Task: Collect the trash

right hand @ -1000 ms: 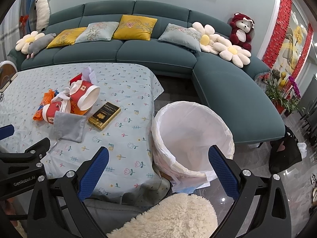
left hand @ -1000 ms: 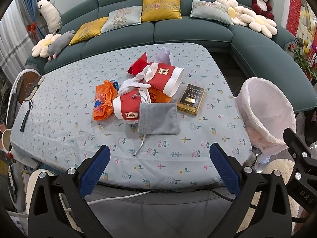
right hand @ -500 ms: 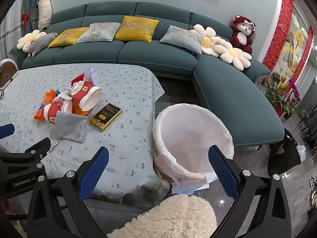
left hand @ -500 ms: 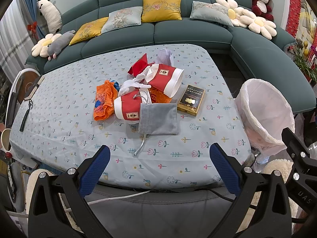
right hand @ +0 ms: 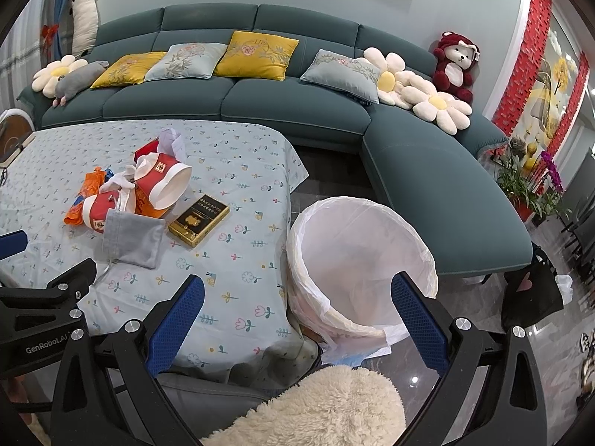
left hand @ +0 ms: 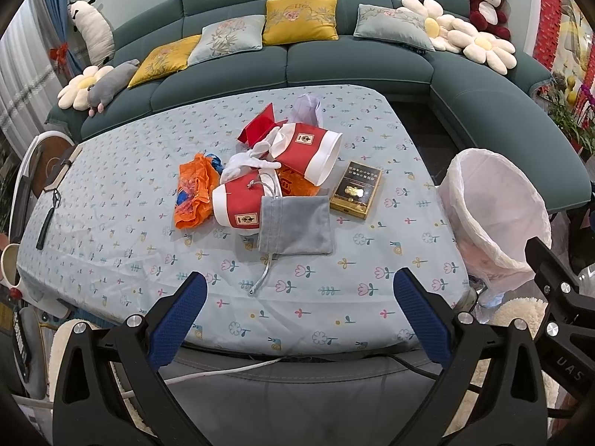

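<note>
A pile of trash lies mid-table: a grey drawstring pouch (left hand: pixel 295 225), two red-and-white paper cups (left hand: pixel 238 206) (left hand: pixel 310 154), orange plastic wrappers (left hand: pixel 193 195), white crumpled paper (left hand: pixel 249 161) and a black-and-gold box (left hand: pixel 356 190). The same pouch (right hand: pixel 132 236) and box (right hand: pixel 199 219) show in the right wrist view. A bin lined with a white bag (left hand: pixel 494 212) (right hand: pixel 357 260) stands off the table's right end. My left gripper (left hand: pixel 297 310) is open, held back over the table's near edge. My right gripper (right hand: pixel 295 314) is open, in front of the bin. Both hold nothing.
The table wears a light blue flowered cloth (left hand: pixel 111 200). A teal corner sofa (left hand: pixel 297 59) with cushions and plush toys wraps the far side and right. A fluffy cream cushion (right hand: pixel 319 405) lies below the right gripper. A mug (left hand: pixel 9 264) sits at the table's left edge.
Both views have risen and eased back slightly, so the table and bin sit a little lower in frame. Nothing on the table has moved; both grippers stay open.
</note>
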Tool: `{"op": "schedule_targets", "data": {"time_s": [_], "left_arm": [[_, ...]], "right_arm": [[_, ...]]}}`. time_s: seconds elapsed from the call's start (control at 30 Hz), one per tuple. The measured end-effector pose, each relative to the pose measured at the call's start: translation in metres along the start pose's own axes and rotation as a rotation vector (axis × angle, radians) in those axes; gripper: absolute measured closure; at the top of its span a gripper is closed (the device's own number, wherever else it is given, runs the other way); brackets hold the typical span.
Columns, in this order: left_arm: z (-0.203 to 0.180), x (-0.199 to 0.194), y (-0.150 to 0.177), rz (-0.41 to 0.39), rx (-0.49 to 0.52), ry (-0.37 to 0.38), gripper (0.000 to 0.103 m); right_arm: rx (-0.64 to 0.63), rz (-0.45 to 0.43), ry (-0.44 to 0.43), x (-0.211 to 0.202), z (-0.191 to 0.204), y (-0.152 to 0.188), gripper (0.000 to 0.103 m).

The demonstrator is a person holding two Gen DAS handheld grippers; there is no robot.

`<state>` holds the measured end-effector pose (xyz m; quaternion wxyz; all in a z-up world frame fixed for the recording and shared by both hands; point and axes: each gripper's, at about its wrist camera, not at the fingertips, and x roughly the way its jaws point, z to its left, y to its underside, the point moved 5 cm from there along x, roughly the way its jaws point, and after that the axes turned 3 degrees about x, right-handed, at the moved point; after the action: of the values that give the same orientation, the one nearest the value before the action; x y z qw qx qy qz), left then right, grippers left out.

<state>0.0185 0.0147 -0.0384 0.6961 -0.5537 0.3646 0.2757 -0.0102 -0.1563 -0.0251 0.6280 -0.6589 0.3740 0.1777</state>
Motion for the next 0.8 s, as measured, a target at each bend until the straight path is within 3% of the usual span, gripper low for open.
{"op": "schedule_targets", "data": {"time_s": [0.8], "left_arm": [[0.0063, -0.0007, -0.0016, -0.034, -0.02, 0.03, 0.007]], "right_arm": [[0.009, -0.01, 0.019, -0.0009, -0.0012, -0.0039, 0.007]]}}
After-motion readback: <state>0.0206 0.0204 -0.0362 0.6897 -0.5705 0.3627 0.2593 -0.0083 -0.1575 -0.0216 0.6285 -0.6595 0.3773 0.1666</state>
